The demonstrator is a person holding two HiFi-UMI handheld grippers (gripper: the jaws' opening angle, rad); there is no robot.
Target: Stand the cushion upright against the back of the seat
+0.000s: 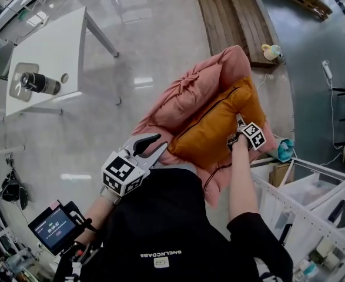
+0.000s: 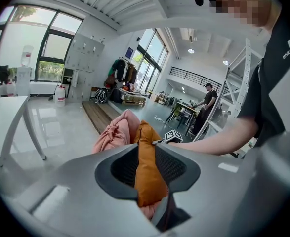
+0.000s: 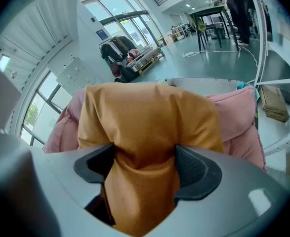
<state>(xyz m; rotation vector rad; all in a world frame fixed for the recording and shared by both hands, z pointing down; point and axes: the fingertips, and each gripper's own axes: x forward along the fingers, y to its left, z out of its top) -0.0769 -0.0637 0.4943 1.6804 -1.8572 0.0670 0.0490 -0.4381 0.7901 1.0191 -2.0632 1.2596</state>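
Observation:
An orange cushion [image 1: 213, 128] lies tilted on a pink beanbag seat [image 1: 190, 90], its far edge against the seat's raised back. My right gripper [image 1: 238, 135] is at the cushion's right side; in the right gripper view the cushion [image 3: 145, 127] bunches between both pads, so this gripper [image 3: 145, 167] is shut on it. My left gripper [image 1: 162, 143] is at the cushion's near left corner with its jaws spread. In the left gripper view the cushion's edge [image 2: 144, 152] runs between the open jaws of the left gripper [image 2: 145, 154], with the pink seat [image 2: 112, 135] behind it.
A white table [image 1: 49, 46] with a dark cylinder [image 1: 40, 84] on it stands at the left. Wooden planks [image 1: 231, 10] lie beyond the seat. A white shelving rack [image 1: 301, 198] is close on the right. A small screen device [image 1: 54, 225] sits at lower left.

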